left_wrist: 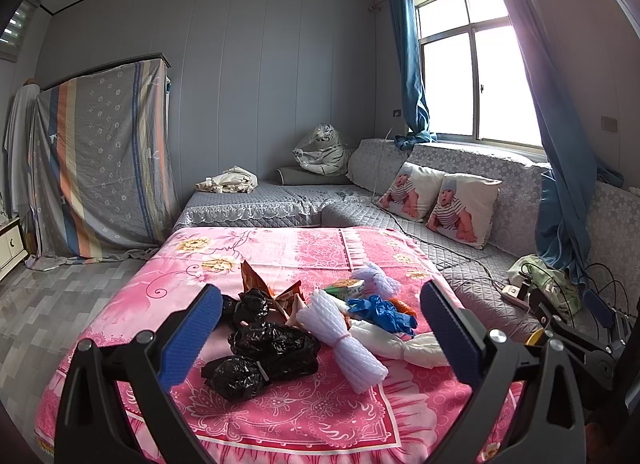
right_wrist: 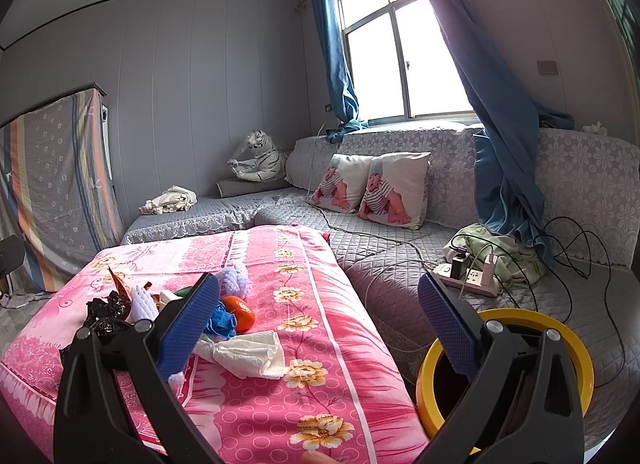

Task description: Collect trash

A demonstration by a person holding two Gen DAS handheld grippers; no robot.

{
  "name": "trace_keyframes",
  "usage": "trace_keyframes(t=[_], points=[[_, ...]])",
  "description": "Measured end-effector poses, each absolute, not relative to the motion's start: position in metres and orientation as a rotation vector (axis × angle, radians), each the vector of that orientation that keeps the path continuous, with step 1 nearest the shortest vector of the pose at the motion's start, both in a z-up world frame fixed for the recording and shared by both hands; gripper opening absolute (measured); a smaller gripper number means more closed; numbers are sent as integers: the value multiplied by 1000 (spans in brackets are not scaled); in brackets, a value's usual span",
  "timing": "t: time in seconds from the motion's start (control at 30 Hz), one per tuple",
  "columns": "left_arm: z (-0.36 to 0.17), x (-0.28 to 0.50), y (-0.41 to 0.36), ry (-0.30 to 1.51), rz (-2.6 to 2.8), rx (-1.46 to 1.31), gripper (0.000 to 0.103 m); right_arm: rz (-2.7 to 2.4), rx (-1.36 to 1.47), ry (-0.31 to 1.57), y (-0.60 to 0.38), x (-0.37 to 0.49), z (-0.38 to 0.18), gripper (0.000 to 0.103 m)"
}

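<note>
Both hand-held grippers, left [left_wrist: 320, 328] and right [right_wrist: 318, 318], were spread, empty (pre-grasp); next: pinch tissue [right_wrist: 248, 356] at centre frame, bin [right_wrist: 576, 348] lower right.

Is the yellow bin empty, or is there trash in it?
Cannot tell. The right wrist view shows only the yellow bin's rim and a dark inside, partly hidden behind the open right gripper; its bottom is not visible.

Pink floral cloth [left_wrist: 280, 248], black bags [left_wrist: 264, 348], blue glove [left_wrist: 380, 314], yellow-rimmed bin [right_wrist: 576, 348], blue-padded tongs [left_wrist: 320, 336].
</note>
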State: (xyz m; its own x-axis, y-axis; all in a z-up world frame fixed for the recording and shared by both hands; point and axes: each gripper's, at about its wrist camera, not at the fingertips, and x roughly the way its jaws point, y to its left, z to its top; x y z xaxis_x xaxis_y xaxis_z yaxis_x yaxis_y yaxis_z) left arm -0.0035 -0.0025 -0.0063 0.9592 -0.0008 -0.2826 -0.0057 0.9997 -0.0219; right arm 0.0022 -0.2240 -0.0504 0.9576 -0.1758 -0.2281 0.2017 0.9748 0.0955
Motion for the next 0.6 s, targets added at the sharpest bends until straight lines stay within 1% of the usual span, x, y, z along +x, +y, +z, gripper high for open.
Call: trace_keyframes(t=[0.6], points=[[-6,-2,-2,289,1,-23,96,-192,121,222,-225,2,-50,95]])
